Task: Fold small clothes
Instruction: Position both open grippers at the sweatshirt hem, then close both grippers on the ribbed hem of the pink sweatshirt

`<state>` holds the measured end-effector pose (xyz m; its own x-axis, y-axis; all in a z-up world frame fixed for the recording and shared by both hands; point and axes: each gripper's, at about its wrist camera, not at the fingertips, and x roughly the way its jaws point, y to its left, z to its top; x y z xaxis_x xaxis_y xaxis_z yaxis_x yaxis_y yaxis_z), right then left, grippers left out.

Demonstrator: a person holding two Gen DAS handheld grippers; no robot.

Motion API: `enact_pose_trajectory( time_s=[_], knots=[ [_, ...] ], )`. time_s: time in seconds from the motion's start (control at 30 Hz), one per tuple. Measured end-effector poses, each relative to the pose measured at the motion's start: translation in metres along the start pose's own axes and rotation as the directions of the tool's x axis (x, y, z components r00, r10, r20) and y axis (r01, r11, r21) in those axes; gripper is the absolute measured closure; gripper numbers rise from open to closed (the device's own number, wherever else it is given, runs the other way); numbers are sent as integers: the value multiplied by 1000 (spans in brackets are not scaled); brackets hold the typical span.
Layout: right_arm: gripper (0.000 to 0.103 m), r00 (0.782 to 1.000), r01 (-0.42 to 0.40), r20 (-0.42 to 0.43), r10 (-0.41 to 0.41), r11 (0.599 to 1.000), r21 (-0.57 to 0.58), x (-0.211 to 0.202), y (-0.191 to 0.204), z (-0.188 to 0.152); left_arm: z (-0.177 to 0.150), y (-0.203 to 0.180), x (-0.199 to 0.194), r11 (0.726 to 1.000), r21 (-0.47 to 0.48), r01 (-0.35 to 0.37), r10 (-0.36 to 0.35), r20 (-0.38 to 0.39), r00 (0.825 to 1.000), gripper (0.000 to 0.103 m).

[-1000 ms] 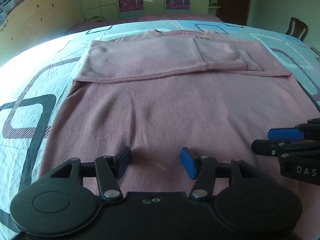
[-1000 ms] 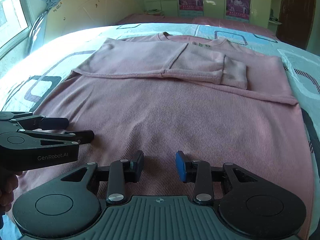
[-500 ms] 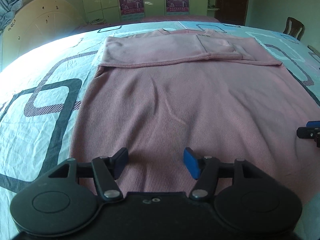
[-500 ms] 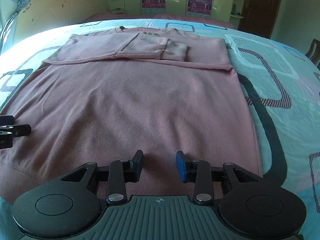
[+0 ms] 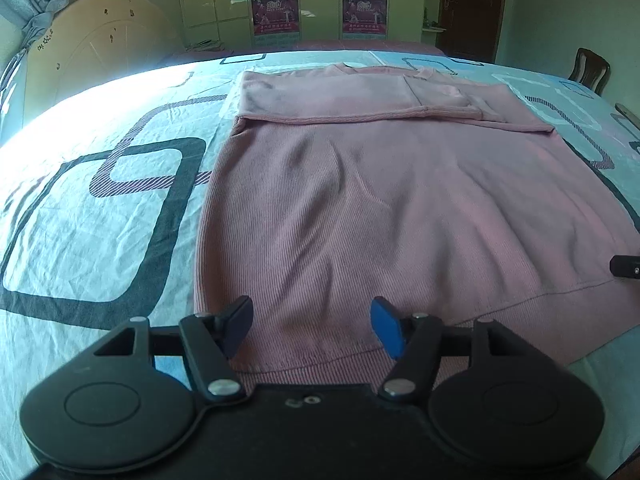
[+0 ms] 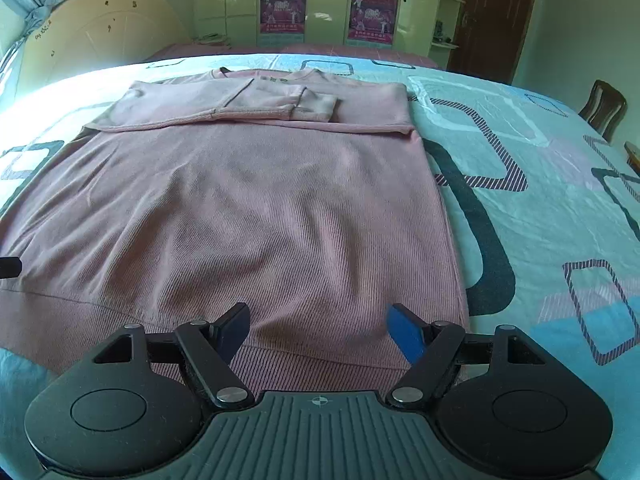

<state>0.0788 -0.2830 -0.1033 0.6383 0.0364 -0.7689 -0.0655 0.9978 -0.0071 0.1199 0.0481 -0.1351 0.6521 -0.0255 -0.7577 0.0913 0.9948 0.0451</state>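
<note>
A pink ribbed sweater (image 5: 392, 208) lies flat on the bed, its sleeves (image 5: 360, 98) folded across the chest at the far end. It also fills the right wrist view (image 6: 248, 216), with the folded sleeves (image 6: 256, 104) at the far end. My left gripper (image 5: 312, 326) is open and empty, over the hem near the sweater's left corner. My right gripper (image 6: 320, 330) is open wide and empty, over the hem near the right corner. The tip of the right gripper (image 5: 624, 267) shows at the left view's right edge.
The bed sheet (image 5: 100, 208) is light blue with dark square patterns and lies on both sides of the sweater. A round wooden board (image 5: 96, 48) leans at the back left. A dark chair (image 6: 602, 108) stands at the right. Wardrobes (image 6: 324, 4) line the far wall.
Both grippers have drawn back toward the hem and apart, left to the left corner, right to the right corner. The right gripper's jaws have opened wider.
</note>
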Motion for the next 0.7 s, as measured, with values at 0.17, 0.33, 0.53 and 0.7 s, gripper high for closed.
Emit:
enact_pose_trajectory(
  time_s=[0.17, 0.33, 0.53, 0.7],
  knots=[
    [28, 1000, 29, -8, -29, 998, 60, -8, -20, -9, -10, 17, -12, 999, -31, -25, 25, 8, 1000, 37],
    [28, 998, 61, -4, -61, 994, 95, -15, -37, -17, -20, 35, -12, 996, -81, -35, 34, -9, 999, 40],
    [28, 996, 89, -18, -88, 986, 141, -16, -51, -26, -34, 45, -9, 990, -141, 22, -28, -43, 999, 48],
    [28, 997, 70, -35, -65, 979, 189, -15, -62, -33, -38, 48, -6, 979, -184, 83, -93, -47, 995, 63]
  ],
)
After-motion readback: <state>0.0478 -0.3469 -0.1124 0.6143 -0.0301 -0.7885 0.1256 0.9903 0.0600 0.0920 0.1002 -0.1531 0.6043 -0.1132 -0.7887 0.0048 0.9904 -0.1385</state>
